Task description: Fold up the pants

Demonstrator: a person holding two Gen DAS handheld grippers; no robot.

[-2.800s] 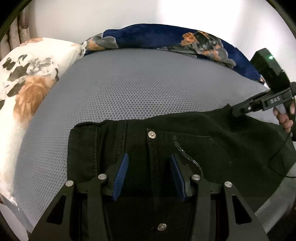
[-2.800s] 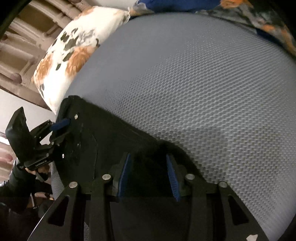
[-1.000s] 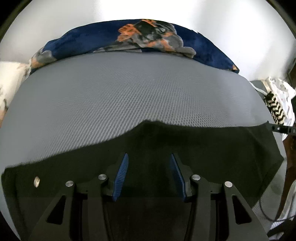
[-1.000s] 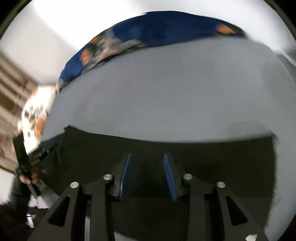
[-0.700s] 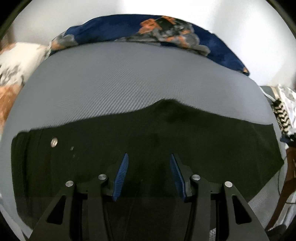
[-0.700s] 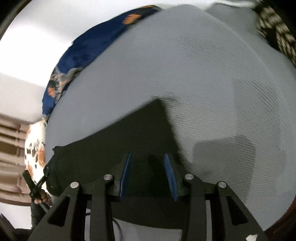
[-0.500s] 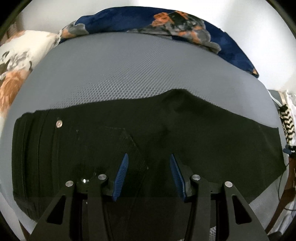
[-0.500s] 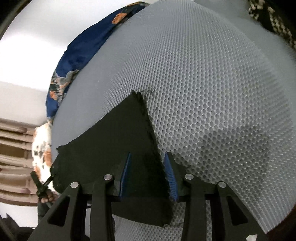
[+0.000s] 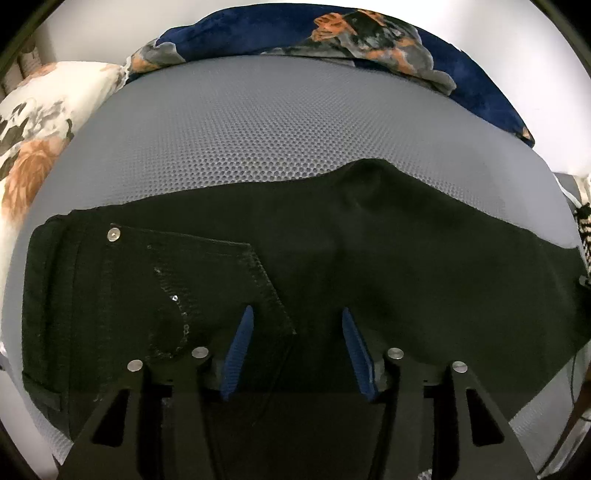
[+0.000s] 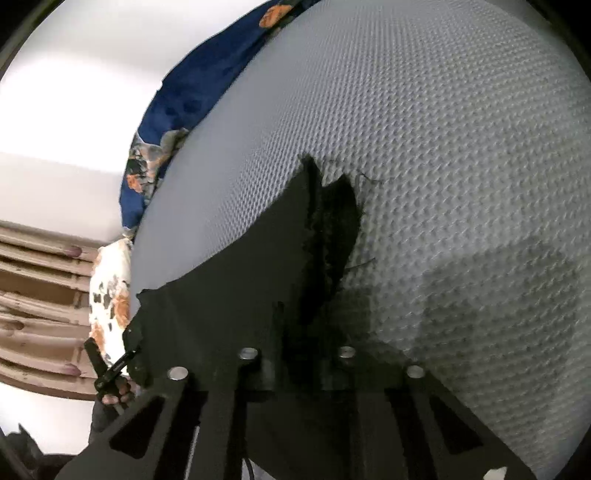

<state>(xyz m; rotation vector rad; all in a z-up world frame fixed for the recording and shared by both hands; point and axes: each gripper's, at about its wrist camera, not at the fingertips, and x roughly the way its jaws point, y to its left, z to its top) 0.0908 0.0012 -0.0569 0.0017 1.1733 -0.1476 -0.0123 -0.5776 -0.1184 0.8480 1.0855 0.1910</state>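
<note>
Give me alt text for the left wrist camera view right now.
Black pants lie lengthwise across a gray mesh mattress, waistband and silver button at left. The left gripper hangs open over them, blue pads apart; floral bedding lines the far edge.

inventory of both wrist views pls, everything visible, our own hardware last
pants: 1, black, spread across the mattress, silver rivet by the pocket
mattress: 1, grey honeycomb mesh, under the pants
blanket: 1, navy with orange print, far edge
pillow: 1, white floral, far left
slatted headboard: 1, brown, beside the pillow
left tongs: 1, black with blue pads, open over the pants
right tongs: 1, black, at the hem; fabric covers the fingers
</note>
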